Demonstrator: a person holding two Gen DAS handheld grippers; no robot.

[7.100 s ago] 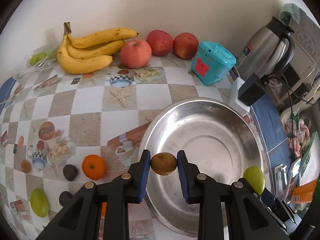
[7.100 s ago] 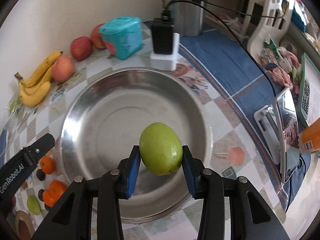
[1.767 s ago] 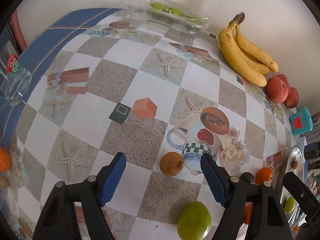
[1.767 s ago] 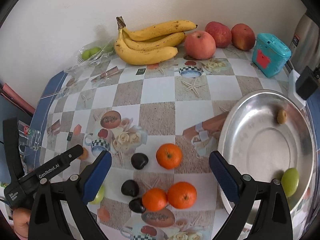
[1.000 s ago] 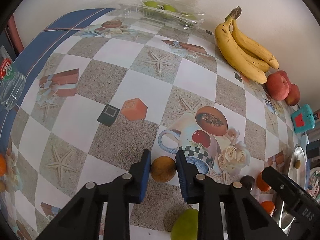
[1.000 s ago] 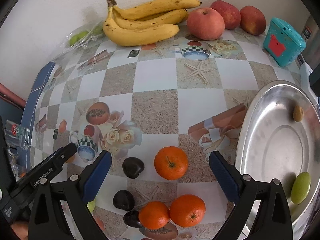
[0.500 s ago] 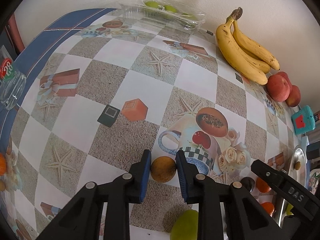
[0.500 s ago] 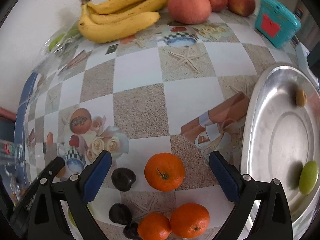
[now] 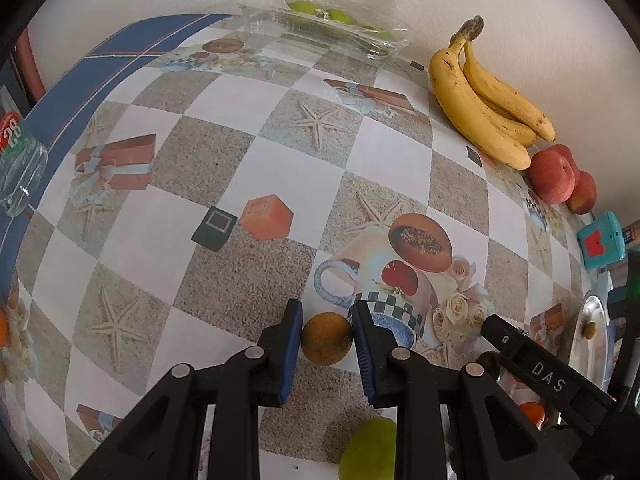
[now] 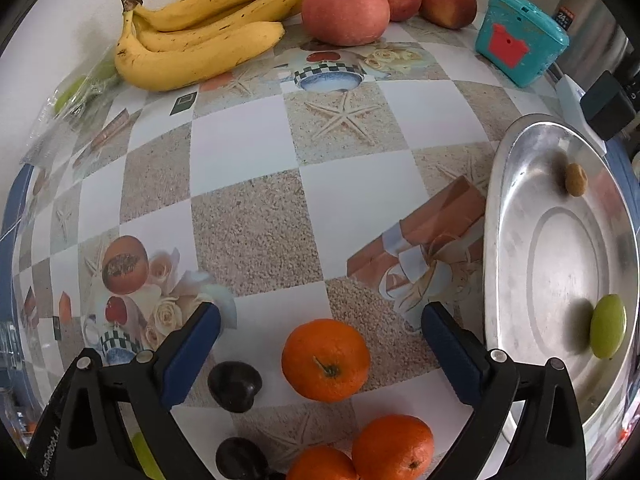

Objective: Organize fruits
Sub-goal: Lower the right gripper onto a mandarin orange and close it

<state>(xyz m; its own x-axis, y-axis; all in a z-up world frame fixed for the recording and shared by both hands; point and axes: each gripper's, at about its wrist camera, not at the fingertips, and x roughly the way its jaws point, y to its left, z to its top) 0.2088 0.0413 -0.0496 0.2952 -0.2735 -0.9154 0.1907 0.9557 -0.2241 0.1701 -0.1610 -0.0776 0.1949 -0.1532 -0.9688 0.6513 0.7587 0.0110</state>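
We see the left gripper (image 9: 326, 340) clamped on a brown fruit (image 9: 326, 343), while the right gripper (image 10: 320, 342) spreads wider, an orange (image 10: 325, 359) between its pads toward 6 o'clock, untouched.

home kitchen | patterned tablecloth (image 10: 248, 152) | bananas (image 10: 200, 36) | kettle (image 10: 592, 20)

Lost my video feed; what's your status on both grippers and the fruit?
Left gripper shut on small brown round fruit. Right gripper opening, unclamped, over orange tangerine. Dark plum beside it, inside jaws.
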